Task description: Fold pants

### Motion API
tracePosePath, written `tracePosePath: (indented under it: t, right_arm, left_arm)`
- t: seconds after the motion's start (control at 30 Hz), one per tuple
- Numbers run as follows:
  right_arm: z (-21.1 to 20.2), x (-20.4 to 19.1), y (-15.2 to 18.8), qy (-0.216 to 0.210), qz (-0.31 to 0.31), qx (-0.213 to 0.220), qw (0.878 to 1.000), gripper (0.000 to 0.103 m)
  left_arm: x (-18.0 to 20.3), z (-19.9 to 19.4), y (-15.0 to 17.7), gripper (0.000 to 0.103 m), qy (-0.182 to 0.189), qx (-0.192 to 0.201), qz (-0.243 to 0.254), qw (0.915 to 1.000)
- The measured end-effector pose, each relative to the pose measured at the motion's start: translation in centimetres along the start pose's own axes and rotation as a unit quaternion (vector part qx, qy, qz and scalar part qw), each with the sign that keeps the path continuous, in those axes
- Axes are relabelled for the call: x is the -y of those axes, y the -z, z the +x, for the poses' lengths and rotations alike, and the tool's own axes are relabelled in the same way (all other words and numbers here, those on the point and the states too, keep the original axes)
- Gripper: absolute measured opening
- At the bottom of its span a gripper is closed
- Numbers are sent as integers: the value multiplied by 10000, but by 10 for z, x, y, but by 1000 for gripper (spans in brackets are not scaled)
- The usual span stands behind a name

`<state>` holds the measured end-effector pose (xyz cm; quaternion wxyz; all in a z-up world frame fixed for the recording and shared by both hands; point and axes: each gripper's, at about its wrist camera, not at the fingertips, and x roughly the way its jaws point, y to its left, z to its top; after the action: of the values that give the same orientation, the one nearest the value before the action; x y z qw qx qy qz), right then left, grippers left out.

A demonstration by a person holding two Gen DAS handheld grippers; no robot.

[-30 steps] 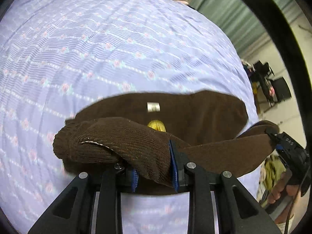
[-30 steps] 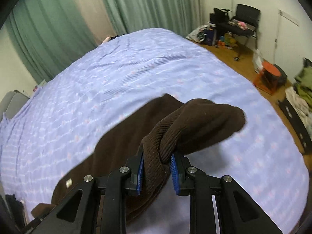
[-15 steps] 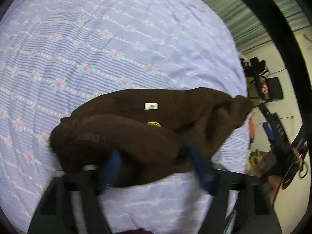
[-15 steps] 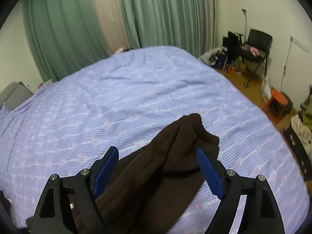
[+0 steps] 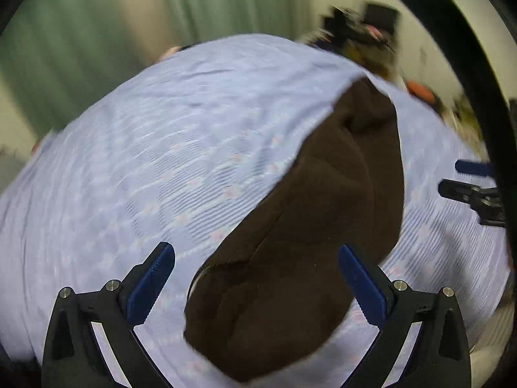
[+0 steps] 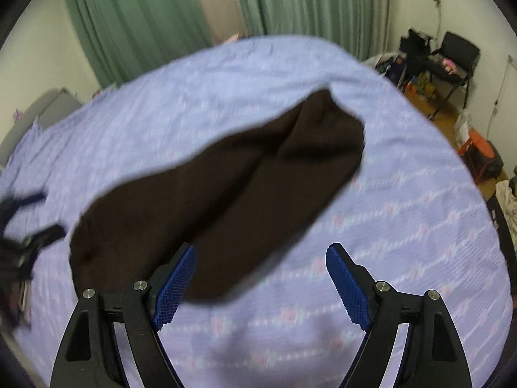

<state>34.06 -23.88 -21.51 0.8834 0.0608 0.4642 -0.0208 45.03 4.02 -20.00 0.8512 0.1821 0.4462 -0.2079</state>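
The dark brown pants (image 5: 297,242) lie folded in a long bundle on the lilac patterned bedsheet (image 5: 145,161). My left gripper (image 5: 257,286) is open and empty above the near end of the bundle. My right gripper (image 6: 260,286) is open and empty just in front of the pants (image 6: 219,194), which run diagonally away toward the upper right. The right gripper also shows at the right edge of the left wrist view (image 5: 475,187), and the left gripper at the left edge of the right wrist view (image 6: 22,223). Both views are blurred by motion.
Green curtains (image 6: 145,16) hang behind the bed. A black chair with clutter (image 6: 449,58) and an orange stool (image 6: 481,148) stand on the wooden floor to the right of the bed. A grey object (image 6: 42,113) sits at the bed's far left.
Both grippers have let go of the pants and opened wide. They have pulled back and up, and the pants now lie on the sheet.
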Motion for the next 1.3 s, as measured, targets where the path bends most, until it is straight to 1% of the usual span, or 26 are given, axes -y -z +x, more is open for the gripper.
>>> tracePosePath:
  t: [0.03,0.1,0.13,0.17,0.2,0.23,0.27,0.33,0.43,0.5,0.6,0.67,0.7,0.77,0.8,0.83,0.87,0.9,0.93,1.0,1.07,1.13,1.17,1.2,1.27,1.3]
  right_arm:
    - [5,-1,6,-75,-67,-116,9999,83]
    - [11,-3,13,-154,-137,-240,9995,83]
    - [15,-4,16,-214,-147,-305,9992,83]
    - [18,-4,18,-269,-137,-352,9989,83]
    - [24,-5,19,-348,-128,-429,9984,82]
    - [28,-5,21,-385,-118,-479,9980,82]
    - [33,-5,22,-438,-104,-557,9974,81]
    - [39,-8,22,-545,-123,-634,9964,79]
    - [44,-13,23,-701,-231,-666,9950,77]
    - [48,-18,21,-770,-339,-635,9944,77]
    - [58,-26,16,-870,-468,-637,9931,77]
    - [67,-32,15,-931,-529,-722,9916,77]
    - [68,-33,15,-977,-541,-748,9909,76]
    - [70,-38,16,-1105,-600,-821,9887,75]
    - [69,-41,17,-1168,-641,-810,9878,75]
    - [67,-43,19,-1197,-686,-797,9872,75]
    - [64,-46,22,-1218,-739,-797,9866,75]
    - [63,-47,24,-1236,-761,-808,9861,75]
    - [61,-49,28,-1253,-781,-830,9856,75]
    - [59,-51,34,-1284,-809,-881,9845,75]
    - [59,-55,40,-1281,-856,-913,9838,75]
    - [60,-60,45,-1244,-924,-947,9834,75]
    - [60,-62,48,-1212,-962,-956,9833,74]
    - [61,-61,50,-1194,-992,-963,9832,74]
    - [63,-61,52,-1149,-1063,-978,9828,73]
    - [65,-61,53,-1105,-1102,-986,9828,72]
  left_arm:
    - [3,16,-5,102,91,-139,244,9996]
    - [7,39,-12,101,152,-407,457,9980]
    - [13,50,-22,99,168,-514,497,9973]
    - [14,65,-23,92,176,-715,566,9957]
    - [16,73,-23,83,164,-811,592,9948]
    - [17,83,-23,57,154,-936,616,9936]
    - [16,91,-22,35,103,-1054,624,9924]
    - [13,96,-21,29,24,-1122,531,9923]
    - [-4,96,-29,29,-71,-1070,312,9937]
    - [-16,104,-34,32,-159,-1151,101,9932]
    - [-22,120,-36,46,-386,-1254,-129,9913]
    - [-26,124,-36,68,-615,-1283,-316,9893]
    - [-32,118,-36,72,-698,-1265,-479,9883]
    - [-39,93,-36,74,-682,-1069,-756,9890]
    - [-40,70,-34,78,-758,-880,-848,9896]
    - [-36,57,-33,86,-878,-742,-884,9894]
    - [-36,31,-24,94,-1109,-495,-935,9882]
    - [-33,5,-11,96,-1220,-293,-987,9872]
    - [-30,-12,1,97,-1224,-211,-1074,9864]
    - [-23,-36,31,97,-1162,-256,-1368,9834]
    - [-20,-44,55,97,-1071,-427,-1714,9784]
    - [-16,-44,84,97,-852,-567,-2175,9707]
    - [-14,-39,101,96,-640,-684,-2586,9614]
    - [-23,-30,116,96,-504,-742,-2890,9531]
    - [-29,-11,125,93,-335,-758,-3505,9329]
    - [-33,-2,134,93,-246,-780,-3882,9179]
